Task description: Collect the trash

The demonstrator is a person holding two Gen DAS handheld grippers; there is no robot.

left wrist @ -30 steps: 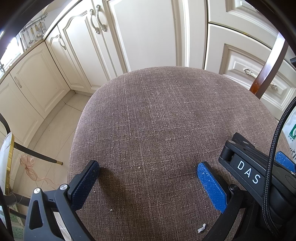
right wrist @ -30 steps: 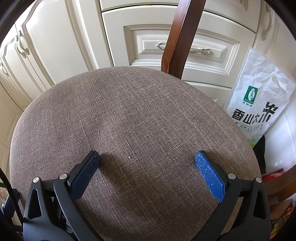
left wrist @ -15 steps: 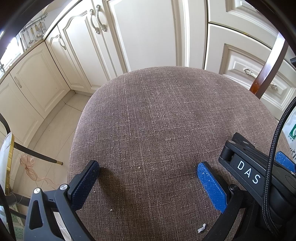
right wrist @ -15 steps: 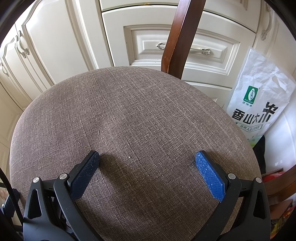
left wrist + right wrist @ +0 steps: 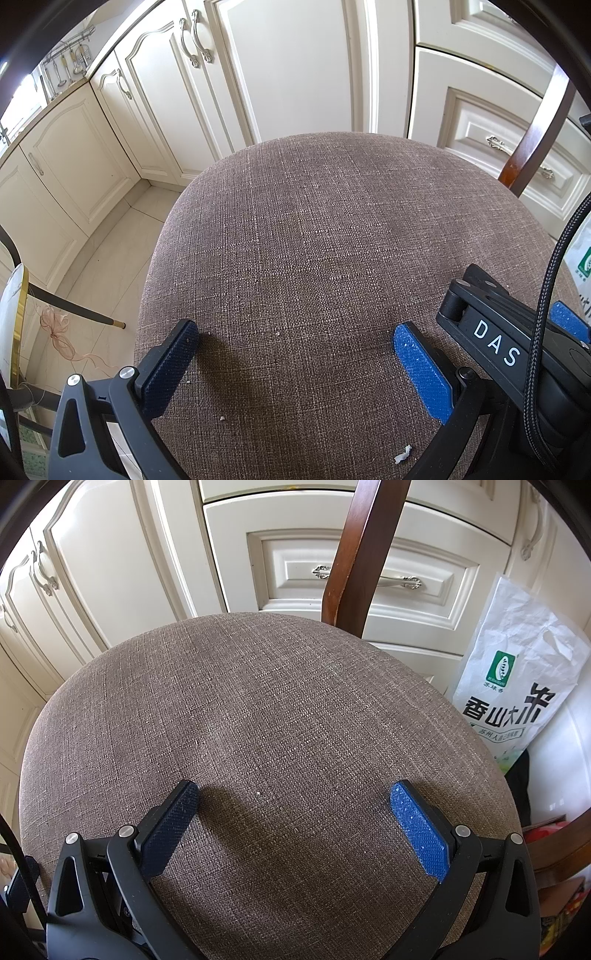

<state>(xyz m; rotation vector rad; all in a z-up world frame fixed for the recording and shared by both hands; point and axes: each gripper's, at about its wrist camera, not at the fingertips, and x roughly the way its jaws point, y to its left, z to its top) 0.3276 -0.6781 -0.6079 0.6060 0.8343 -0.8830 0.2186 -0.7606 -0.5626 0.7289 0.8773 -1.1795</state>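
Both claws hover spread wide over a round brown fabric seat (image 5: pixel 332 240), gripping nothing: the left gripper (image 5: pixel 295 354) over the seat's near edge, the right gripper (image 5: pixel 295 812) likewise, just beside it on its right. A small white paper scrap (image 5: pixel 402 453) lies on the seat at the near edge, behind the left gripper's right finger (image 5: pixel 421 373). Tiny crumbs (image 5: pixel 222 418) dot the fabric near its left finger. Cream cabinets (image 5: pixel 295 66) stand beyond the far edge, and a white rice bag (image 5: pixel 517 686) leans off the seat's right edge
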